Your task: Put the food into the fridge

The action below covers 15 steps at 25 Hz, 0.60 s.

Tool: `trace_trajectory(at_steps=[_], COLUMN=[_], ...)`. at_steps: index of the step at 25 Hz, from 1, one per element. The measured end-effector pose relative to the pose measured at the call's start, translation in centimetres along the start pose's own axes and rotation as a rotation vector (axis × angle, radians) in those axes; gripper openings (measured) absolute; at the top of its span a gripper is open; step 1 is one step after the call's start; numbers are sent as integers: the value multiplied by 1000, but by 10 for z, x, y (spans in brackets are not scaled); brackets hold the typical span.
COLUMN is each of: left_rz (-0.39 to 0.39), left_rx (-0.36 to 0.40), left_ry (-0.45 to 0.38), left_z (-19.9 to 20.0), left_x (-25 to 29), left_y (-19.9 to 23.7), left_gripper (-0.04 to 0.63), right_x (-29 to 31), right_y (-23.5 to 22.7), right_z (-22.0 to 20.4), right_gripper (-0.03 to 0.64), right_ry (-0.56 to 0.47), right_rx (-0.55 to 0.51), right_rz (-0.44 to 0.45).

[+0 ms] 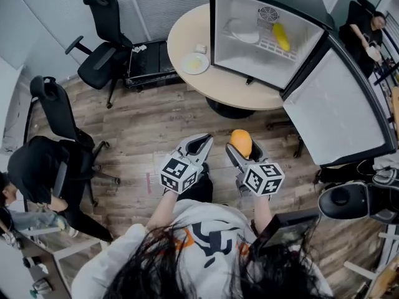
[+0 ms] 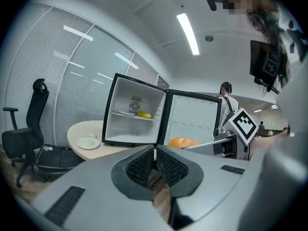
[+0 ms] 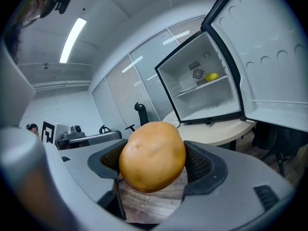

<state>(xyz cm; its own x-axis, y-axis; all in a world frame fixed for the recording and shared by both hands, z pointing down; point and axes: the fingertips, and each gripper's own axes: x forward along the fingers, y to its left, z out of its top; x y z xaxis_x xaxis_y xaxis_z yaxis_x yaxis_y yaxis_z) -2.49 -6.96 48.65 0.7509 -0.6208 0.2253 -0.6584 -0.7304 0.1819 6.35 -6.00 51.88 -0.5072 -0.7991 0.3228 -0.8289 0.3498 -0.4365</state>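
While the right gripper (image 3: 154,170) pinches a smooth tan potato (image 3: 152,153) (faintly dimpled) | left gripper (image 2: 154,151) pressed together

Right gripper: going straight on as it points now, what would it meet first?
Carrying the potato, it'd probably meet the round table's edge first, short of the open fridge; depth unclear.

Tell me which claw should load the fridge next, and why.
Right. The right claw is shut on the potato and faces the open fridge on the table. The left claw is shut and empty, so it would have to fetch food first.
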Motion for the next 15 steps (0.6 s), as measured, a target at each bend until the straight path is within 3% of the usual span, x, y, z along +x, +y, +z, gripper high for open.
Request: trace_trajectory(at_steps=[5, 15], left_rz=[-18, -69], left_rx=[-5, -12], left_ry=[-16, -14], left_z=[30, 49], left_x=[35, 85], left_y=[49, 116], left_gripper=[12, 12], right_x=[49, 117], right_y=[-10, -32], right_z=[33, 65], right_gripper=[373, 371], right_ry=[2, 12], right_rx=[3, 10], right_rz=[-12, -59])
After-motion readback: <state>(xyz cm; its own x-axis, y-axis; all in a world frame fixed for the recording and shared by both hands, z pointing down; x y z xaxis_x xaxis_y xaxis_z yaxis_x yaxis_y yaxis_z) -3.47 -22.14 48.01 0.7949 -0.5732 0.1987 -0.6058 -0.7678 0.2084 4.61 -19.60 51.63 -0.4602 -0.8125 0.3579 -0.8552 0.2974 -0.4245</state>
